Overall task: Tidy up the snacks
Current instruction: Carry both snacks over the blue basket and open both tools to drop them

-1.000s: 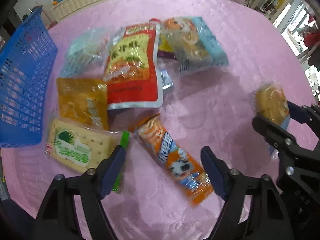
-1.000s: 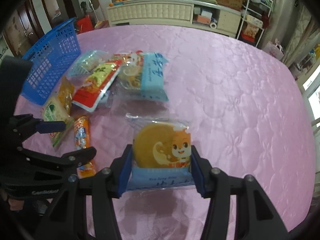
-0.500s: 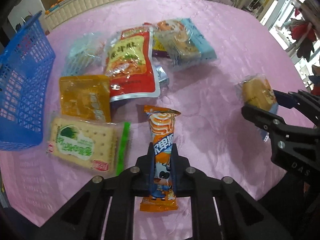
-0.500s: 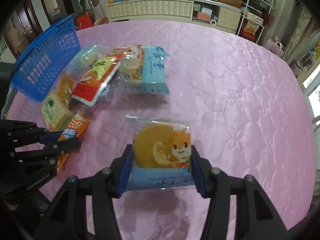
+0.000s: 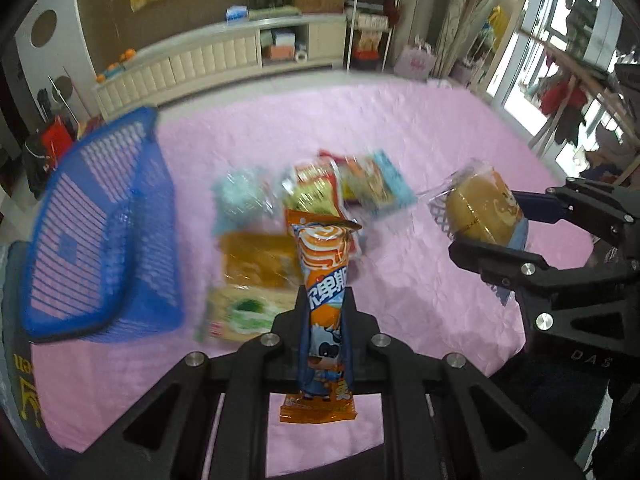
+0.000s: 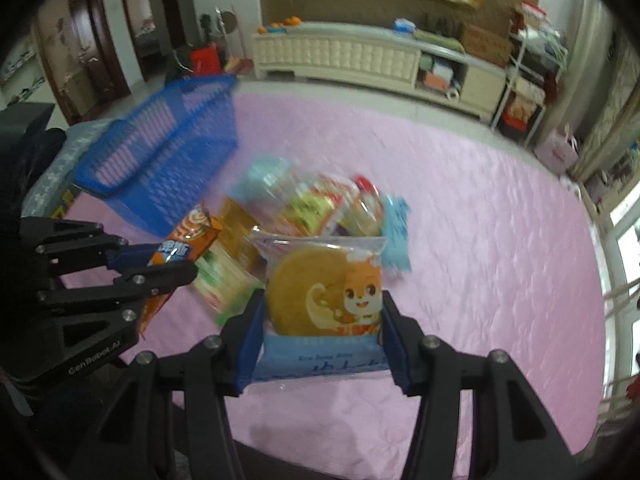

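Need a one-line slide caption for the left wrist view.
Left gripper clamps an orange snack stick above the pink tablecloth, blue basket alongside.

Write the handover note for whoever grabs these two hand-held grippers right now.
Left hand-held gripper: shut on the orange stick snack, lifted off the table.
Right hand-held gripper: shut on the round cake pack, also in the air.
Blue basket: on the pink tablecloth, left of the pile, nothing visible inside.
Pile of snacks: lies beside the basket.
Done: two snacks picked up.
Left: likely drop both into the basket, then clear the pile.
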`<state>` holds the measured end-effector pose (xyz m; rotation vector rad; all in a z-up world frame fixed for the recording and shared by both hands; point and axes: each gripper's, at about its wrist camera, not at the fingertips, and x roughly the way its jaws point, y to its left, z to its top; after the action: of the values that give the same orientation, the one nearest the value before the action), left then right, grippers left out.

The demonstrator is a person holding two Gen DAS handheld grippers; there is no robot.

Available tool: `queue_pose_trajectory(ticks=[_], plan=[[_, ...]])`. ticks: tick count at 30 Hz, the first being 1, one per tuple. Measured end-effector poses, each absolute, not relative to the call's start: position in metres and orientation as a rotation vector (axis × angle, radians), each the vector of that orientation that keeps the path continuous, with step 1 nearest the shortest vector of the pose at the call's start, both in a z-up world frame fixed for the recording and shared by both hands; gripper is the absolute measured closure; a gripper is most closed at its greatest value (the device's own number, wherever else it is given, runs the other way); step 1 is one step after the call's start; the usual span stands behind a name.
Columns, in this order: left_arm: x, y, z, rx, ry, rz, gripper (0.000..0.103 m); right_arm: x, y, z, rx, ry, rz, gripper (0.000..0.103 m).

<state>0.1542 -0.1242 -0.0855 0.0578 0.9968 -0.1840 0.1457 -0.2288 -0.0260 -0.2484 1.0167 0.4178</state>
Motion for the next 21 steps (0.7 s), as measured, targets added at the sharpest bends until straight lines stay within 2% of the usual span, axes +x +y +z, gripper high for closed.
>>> queue_pose_trajectory(ticks=[13, 21], plan=[[0.164, -0.003, -0.009, 0.089, 0.882, -0.115, 0.091, 0.167, -0.120, 0.032, -0.275, 0.899, 0.552, 0.045], [0.191, 0.059, 0.006, 0.070, 0.887, -0.052, 0.091, 0.203, -0.059, 0.032, -0.301, 0.894, 0.614, 0.045]])
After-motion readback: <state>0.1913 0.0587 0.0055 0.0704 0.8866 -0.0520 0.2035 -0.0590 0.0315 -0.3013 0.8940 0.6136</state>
